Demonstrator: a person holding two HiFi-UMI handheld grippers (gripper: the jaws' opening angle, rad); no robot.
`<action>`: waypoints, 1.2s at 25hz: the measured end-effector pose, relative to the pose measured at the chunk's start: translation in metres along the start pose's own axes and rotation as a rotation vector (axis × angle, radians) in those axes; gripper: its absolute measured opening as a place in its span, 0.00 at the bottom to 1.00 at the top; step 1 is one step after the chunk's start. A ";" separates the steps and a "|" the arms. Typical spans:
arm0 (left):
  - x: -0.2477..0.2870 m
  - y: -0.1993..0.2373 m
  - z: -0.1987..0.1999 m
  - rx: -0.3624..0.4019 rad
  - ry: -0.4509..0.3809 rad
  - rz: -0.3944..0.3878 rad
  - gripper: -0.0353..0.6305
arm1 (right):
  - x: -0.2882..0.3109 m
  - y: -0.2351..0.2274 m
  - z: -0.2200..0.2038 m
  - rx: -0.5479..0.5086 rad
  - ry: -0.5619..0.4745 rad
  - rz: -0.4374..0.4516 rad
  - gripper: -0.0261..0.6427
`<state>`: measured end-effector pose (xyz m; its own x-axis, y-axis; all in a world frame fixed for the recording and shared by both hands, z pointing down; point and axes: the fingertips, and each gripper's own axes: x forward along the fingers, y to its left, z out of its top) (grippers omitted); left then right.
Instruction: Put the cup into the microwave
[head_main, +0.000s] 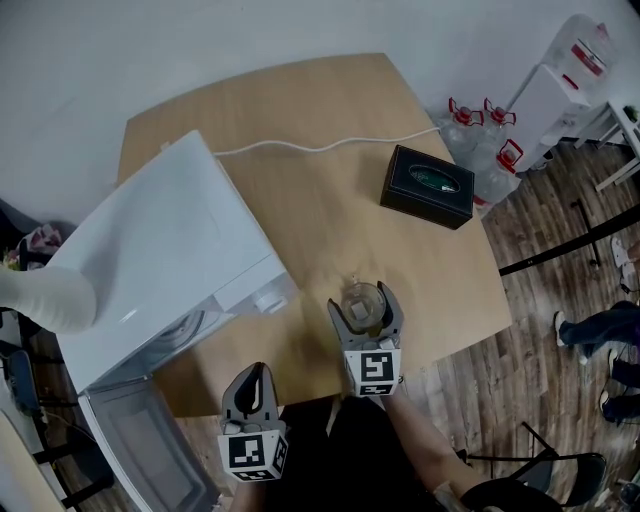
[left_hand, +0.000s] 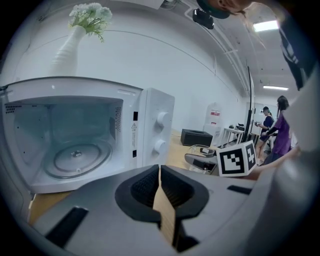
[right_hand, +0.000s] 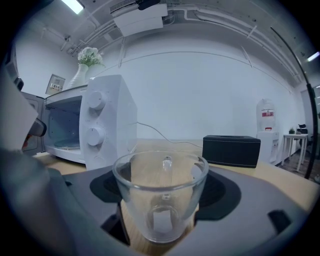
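A clear glass cup sits between the jaws of my right gripper, which is shut on it over the wooden table, just right of the white microwave. In the right gripper view the cup fills the gap between the black pads, and the microwave stands to the left. The microwave door hangs open toward me. My left gripper is shut and empty at the table's front edge; its view faces the open microwave cavity and glass turntable.
A black tissue box lies at the table's right. A white cable runs across the back. A white vase stands on the microwave. Water bottles and a dispenser are beyond the table's right edge.
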<state>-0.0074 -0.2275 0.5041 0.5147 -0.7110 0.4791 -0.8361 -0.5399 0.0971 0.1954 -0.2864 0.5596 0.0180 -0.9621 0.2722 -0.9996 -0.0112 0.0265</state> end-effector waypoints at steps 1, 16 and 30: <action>-0.001 0.000 0.000 0.000 -0.001 0.002 0.07 | -0.001 0.001 0.000 -0.002 0.001 0.005 0.59; -0.022 -0.002 -0.003 -0.009 -0.029 0.014 0.07 | -0.022 0.008 0.010 -0.038 0.014 0.045 0.59; -0.041 0.001 -0.006 -0.015 -0.068 0.030 0.07 | -0.043 0.023 0.039 -0.017 0.010 0.143 0.59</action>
<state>-0.0303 -0.1962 0.4899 0.5007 -0.7561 0.4214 -0.8538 -0.5116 0.0966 0.1708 -0.2555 0.5112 -0.1248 -0.9506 0.2844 -0.9914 0.1311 0.0033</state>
